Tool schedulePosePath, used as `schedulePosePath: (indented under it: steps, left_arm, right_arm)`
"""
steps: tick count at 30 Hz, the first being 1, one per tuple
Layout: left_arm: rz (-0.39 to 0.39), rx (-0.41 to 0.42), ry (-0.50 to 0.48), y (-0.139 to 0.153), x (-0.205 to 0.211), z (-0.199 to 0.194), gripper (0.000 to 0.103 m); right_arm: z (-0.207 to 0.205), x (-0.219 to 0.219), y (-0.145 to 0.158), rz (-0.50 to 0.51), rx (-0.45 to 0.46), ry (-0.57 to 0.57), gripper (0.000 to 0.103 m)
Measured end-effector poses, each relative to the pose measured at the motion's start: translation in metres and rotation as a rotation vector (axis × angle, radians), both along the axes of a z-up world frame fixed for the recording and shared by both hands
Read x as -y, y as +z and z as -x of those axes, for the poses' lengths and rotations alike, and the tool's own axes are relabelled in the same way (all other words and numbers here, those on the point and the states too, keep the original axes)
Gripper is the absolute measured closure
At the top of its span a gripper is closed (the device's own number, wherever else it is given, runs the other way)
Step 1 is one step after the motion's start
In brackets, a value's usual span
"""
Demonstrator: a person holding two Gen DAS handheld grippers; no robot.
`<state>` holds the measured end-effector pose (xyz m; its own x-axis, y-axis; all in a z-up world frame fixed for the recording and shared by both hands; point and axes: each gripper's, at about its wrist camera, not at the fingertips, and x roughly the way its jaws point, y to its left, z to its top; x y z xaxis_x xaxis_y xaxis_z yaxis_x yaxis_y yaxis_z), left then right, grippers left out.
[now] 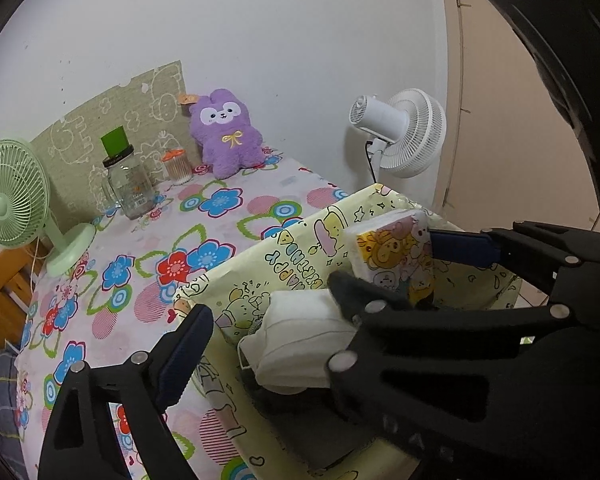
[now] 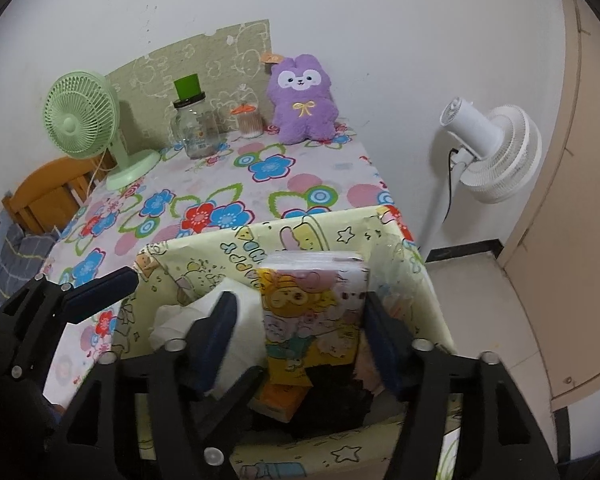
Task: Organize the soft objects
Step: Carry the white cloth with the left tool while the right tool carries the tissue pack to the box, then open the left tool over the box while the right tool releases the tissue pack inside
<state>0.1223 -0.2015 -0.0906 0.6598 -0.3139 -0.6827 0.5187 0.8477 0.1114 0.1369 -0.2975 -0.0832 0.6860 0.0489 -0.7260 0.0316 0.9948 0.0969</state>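
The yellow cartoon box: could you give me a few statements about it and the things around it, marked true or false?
1. The tissue pack stands inside the yellow box. True.
2. The purple plush lies in the box. False: it sits against the wall at the far end of the table.
3. A white face mask is in the box beside the tissue pack. True.
4. The green fan stands on the floor. False: it stands on the table.
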Motion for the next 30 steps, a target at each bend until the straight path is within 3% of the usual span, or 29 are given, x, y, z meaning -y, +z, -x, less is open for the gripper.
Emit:
schedulePosePath:
  steps: [15,30]
  left_arm:
    - [0.038,0.023,0.027,0.019,-0.027,0.015,0.005]
    - [0.070,0.078,0.099,0.037,-0.073,0.041,0.000]
  right_arm:
    - [0.021,-0.018,0.022,0.026,0.065,-0.030,0.008]
    - [0.054,-0.057,0.047,0.046,0.129,-0.013,0.008]
